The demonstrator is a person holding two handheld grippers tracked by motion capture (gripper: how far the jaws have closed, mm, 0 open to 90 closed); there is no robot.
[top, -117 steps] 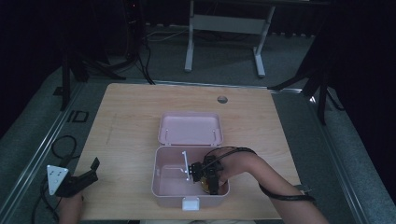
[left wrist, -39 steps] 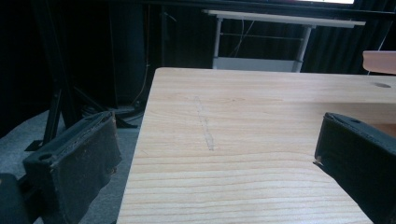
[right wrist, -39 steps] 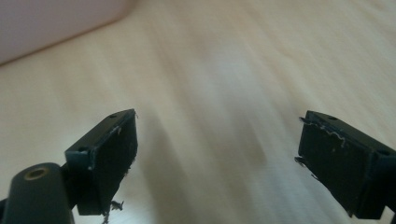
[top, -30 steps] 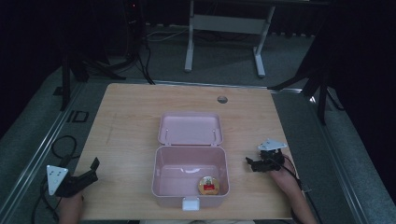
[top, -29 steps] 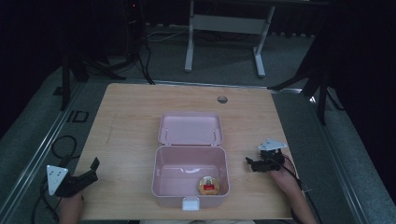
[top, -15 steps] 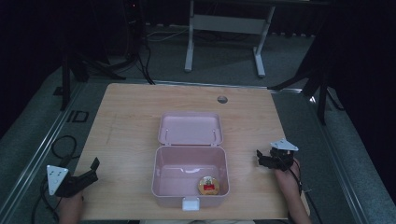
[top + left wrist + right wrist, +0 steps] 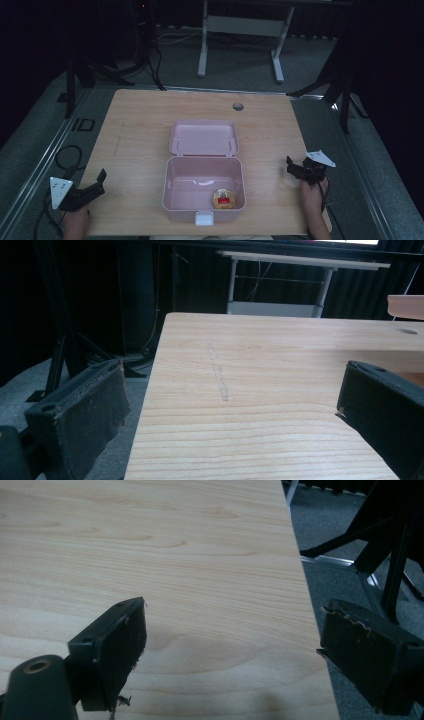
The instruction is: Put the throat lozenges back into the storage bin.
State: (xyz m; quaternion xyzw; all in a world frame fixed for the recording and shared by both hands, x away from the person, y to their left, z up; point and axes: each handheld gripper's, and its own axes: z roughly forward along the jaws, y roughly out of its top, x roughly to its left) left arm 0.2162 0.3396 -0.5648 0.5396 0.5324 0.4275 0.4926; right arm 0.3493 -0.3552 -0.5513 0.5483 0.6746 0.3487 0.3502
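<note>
A pink lunch box [image 7: 203,197] lies open near the table's front edge, its lid [image 7: 204,137] folded back flat. In its front right corner sits a small round yellow thing with a red label [image 7: 223,198]. My left gripper [image 7: 98,181] rests at the table's front left corner, open and holding nothing; its jaws stand wide over bare wood in the left gripper view. My right gripper [image 7: 295,168] hovers at the table's right edge, well apart from the box, open and holding nothing [image 7: 230,645].
The wooden table [image 7: 140,125] has a round cable hole [image 7: 238,106] at its far side. A white desk frame [image 7: 240,25] stands behind it on grey carpet. Dark stand legs [image 7: 330,80] sit off the table's right side. Cables [image 7: 65,155] trail on the floor at left.
My right gripper was down in the box, then drew out to the right and now sits at the table's right edge. The round yellow thing lies in the box. The left gripper stayed still.
</note>
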